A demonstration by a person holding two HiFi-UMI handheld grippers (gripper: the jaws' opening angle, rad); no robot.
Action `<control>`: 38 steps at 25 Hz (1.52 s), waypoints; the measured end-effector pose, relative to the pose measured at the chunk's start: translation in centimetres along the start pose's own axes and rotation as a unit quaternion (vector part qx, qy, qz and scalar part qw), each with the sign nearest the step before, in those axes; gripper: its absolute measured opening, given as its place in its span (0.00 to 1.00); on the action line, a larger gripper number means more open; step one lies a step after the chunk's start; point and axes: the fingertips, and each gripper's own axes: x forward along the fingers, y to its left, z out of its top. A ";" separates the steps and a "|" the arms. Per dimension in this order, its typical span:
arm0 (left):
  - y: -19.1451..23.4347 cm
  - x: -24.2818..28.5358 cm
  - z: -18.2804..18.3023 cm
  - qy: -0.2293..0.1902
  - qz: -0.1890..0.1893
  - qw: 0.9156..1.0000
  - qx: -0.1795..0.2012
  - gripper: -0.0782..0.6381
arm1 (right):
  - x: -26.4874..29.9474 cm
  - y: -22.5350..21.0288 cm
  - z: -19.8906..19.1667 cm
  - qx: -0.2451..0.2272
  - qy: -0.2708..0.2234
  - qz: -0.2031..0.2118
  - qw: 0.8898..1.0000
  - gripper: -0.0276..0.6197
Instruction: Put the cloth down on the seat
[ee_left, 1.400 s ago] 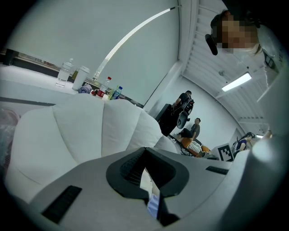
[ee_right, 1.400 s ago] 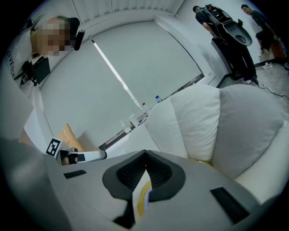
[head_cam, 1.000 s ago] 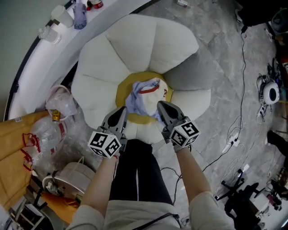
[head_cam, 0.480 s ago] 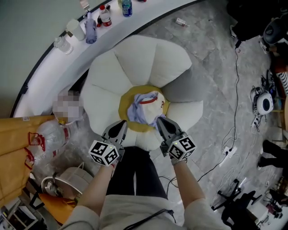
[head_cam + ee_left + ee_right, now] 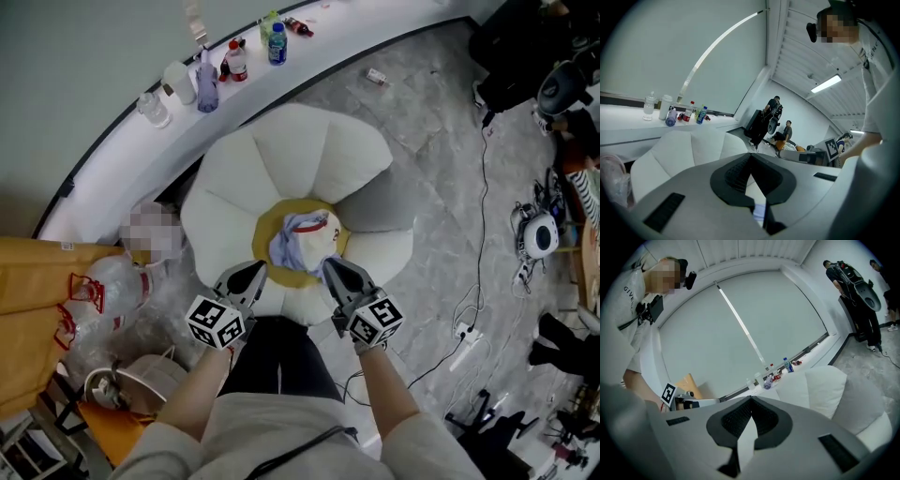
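A pale blue cloth (image 5: 302, 239) with a red trim lies crumpled on the yellow centre (image 5: 263, 228) of the white flower-shaped seat (image 5: 281, 155). My left gripper (image 5: 251, 273) hovers over the seat's near edge, just left of the cloth, and is shut with nothing in it. The right gripper (image 5: 330, 267) is beside it on the right, also shut and empty, clear of the cloth. In the left gripper view the jaws (image 5: 751, 155) meet at their tips above the white cushion (image 5: 689, 150). The right gripper view shows its jaws (image 5: 751, 400) closed the same way.
Several bottles (image 5: 208, 84) stand on the curved white ledge (image 5: 112, 155) behind the seat. Plastic bags (image 5: 112, 281) and a yellow bag (image 5: 28, 309) crowd the left side. Cables (image 5: 483, 281) and gear lie on the grey floor at the right. People stand farther off (image 5: 774, 110).
Both grippers have drawn back from the cloth toward the person, and the head view has pulled away. The cloth stays on the seat's centre.
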 end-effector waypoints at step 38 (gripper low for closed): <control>-10.7 -10.5 16.2 -0.094 -0.064 0.992 0.058 0.13 | -6.8 16.8 15.2 -0.082 -0.069 0.069 0.992 0.07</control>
